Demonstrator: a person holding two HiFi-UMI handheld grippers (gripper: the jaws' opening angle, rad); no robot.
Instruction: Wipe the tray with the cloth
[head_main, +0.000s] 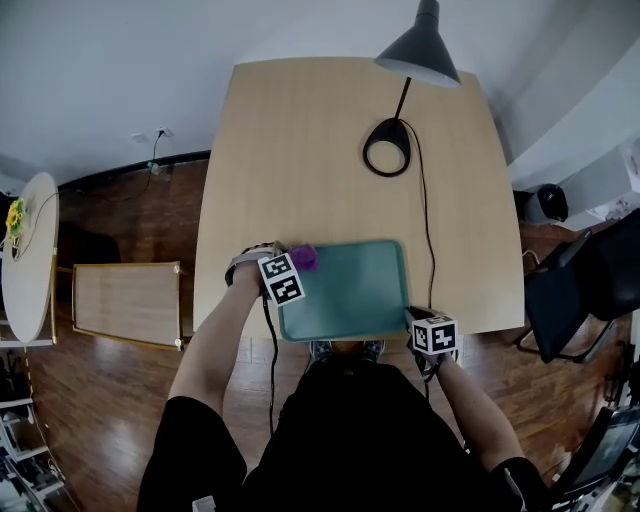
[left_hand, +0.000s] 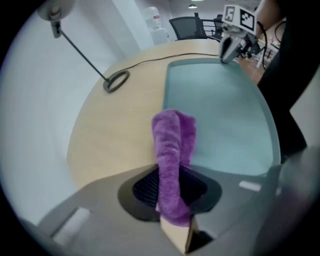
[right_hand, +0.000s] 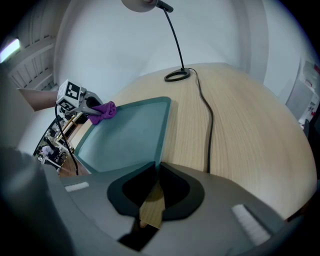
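While the tray (head_main: 350, 290) lies at the near edge of the desk (head_main: 300, 150), the left claw (left_hand: 172, 186) is clamped on the purple cloth (left_hand: 172, 145) at the tray's far left corner. The right claw (right_hand: 156, 167) is pinched shut on the near right corner.

Light wooden table (head_main: 300, 150), seen from above. A teal tray (head_main: 350, 295) lies flat at its near edge; a black desk lamp (head_main: 388, 147) stands on a ring-shaped base farther back, apart from the tray. The lamp's cord (head_main: 428, 230) runs across the tabletop to the near edge, just beside the tray's right side.
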